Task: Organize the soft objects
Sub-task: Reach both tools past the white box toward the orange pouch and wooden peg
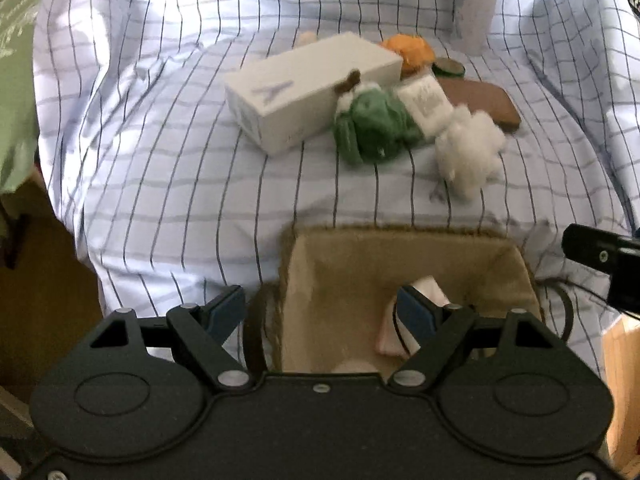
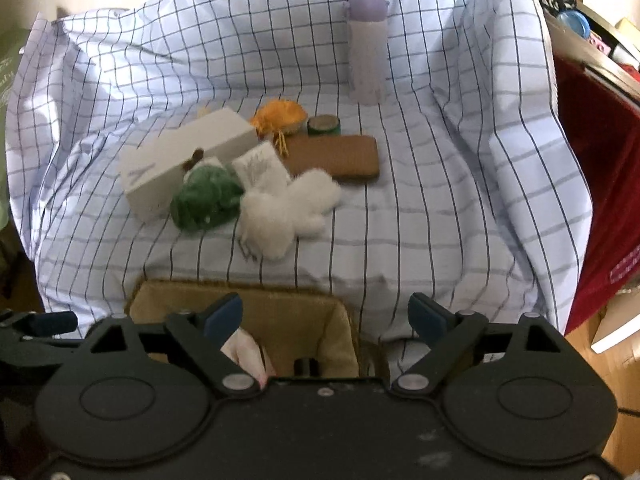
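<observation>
A tan fabric basket (image 1: 344,276) sits at the near edge of the checked cloth. A white and pink soft item (image 1: 390,336) lies inside it. My left gripper (image 1: 322,306) hovers over the basket, open, nothing between its fingers. My right gripper (image 2: 325,310) is open too, above the basket (image 2: 304,316) and the soft item (image 2: 246,350), and empty. Farther back lie a green plush (image 1: 372,124), a white fluffy plush (image 1: 468,148) and an orange plush (image 1: 408,50). The right wrist view also shows the green plush (image 2: 206,200), the white plush (image 2: 284,208) and the orange plush (image 2: 280,114).
A white box (image 2: 180,160), a brown flat pad (image 2: 336,156), a small green tin (image 2: 324,124) and a white card (image 2: 262,168) lie among the plush toys. A purple bottle (image 2: 366,48) stands at the back. A red cloth (image 2: 592,160) and shelves are on the right.
</observation>
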